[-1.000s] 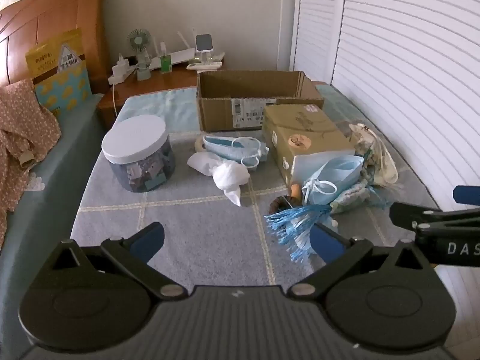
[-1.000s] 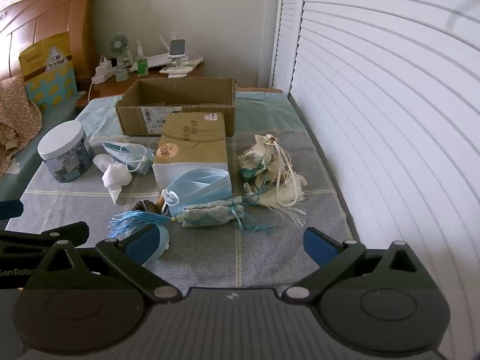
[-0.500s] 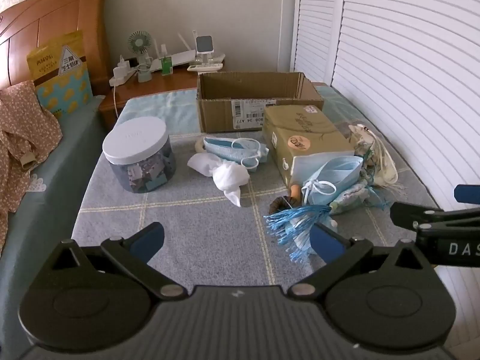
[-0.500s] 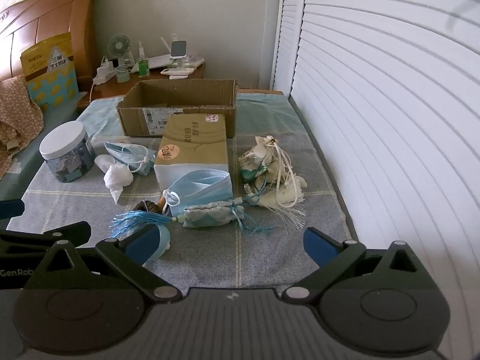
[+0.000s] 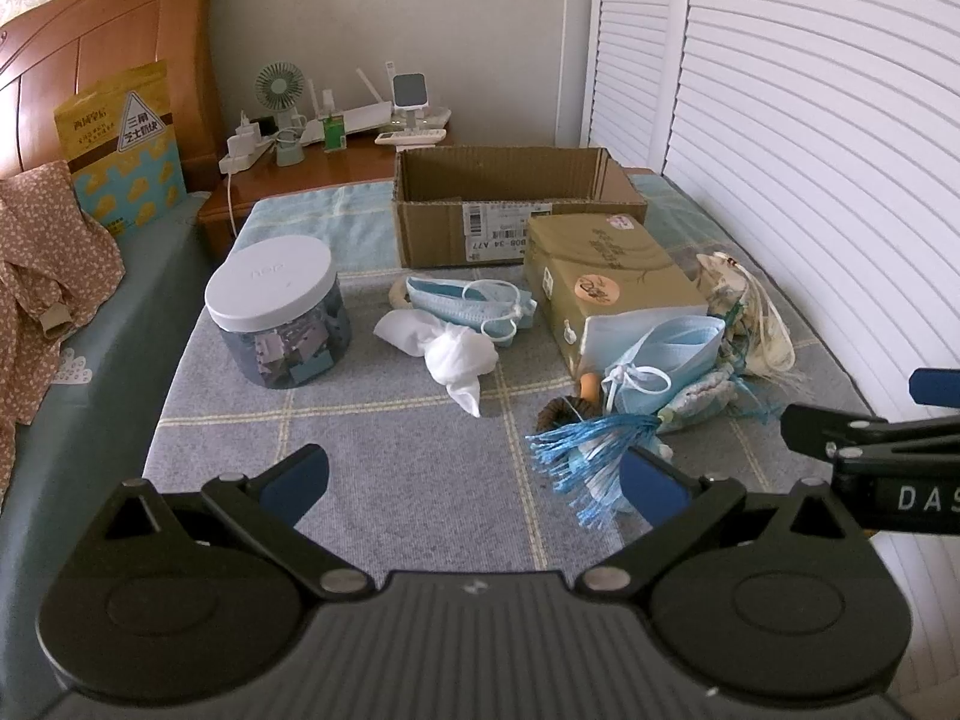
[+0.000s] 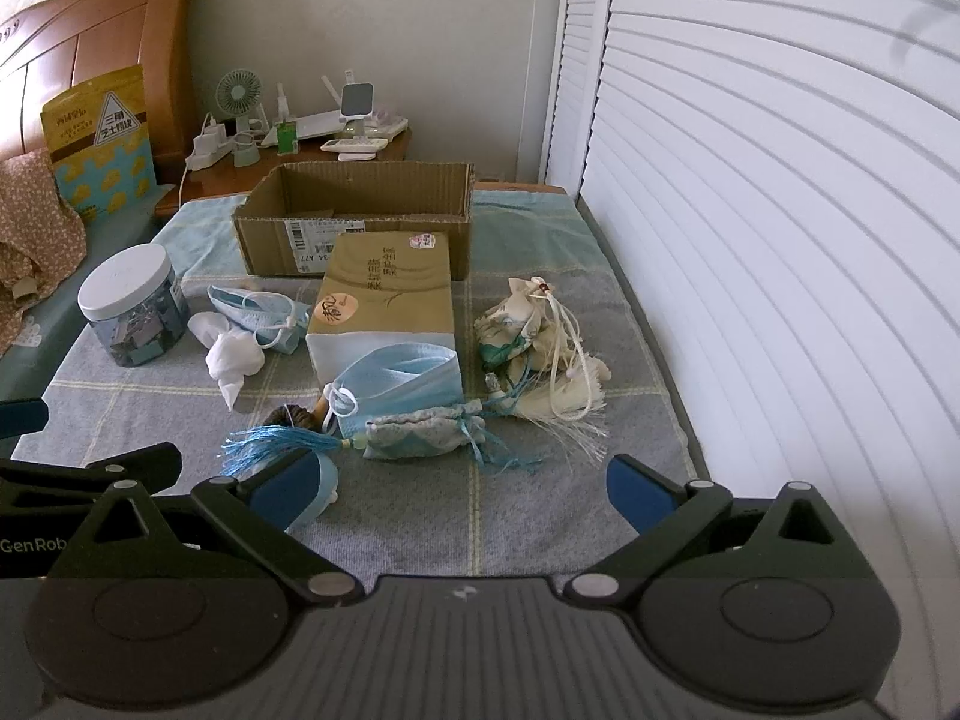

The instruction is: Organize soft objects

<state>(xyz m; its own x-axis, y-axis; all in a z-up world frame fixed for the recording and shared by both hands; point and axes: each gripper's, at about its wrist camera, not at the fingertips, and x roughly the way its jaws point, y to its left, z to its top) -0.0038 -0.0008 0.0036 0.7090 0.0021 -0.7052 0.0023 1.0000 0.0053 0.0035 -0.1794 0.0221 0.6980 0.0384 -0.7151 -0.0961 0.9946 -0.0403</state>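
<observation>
Since the earlier frames nothing on the bed has shifted; both cams have just crept a touch closer, so EARLY stage, approx zero done.

Left gripper (image 5: 471, 483) has its jaws wide apart, empty, hovering over bare blanket (image 5: 390, 480). Right gripper (image 6: 462, 483) likewise spread, empty.

Cardboard box (image 6: 360, 222) at 12 o'clock looks empty inside, as far as visible. All soft stuff is outside it: blue mask (image 6: 396, 378) leaning on tissue box (image 6: 384, 300) at centre, 2nd mask (image 5: 468, 303) w/ white cloth wad (image 5: 450, 354) at 11, blue pouch (image 6: 420, 435) and blue tassel (image 6: 270, 441) just ahead of the right gripper, cream sachets (image 6: 528, 330) at 1. Lidded jar (image 5: 276, 312) at 10, not soft.

Left to do, by my read: every soft item, prob into the box
</observation>
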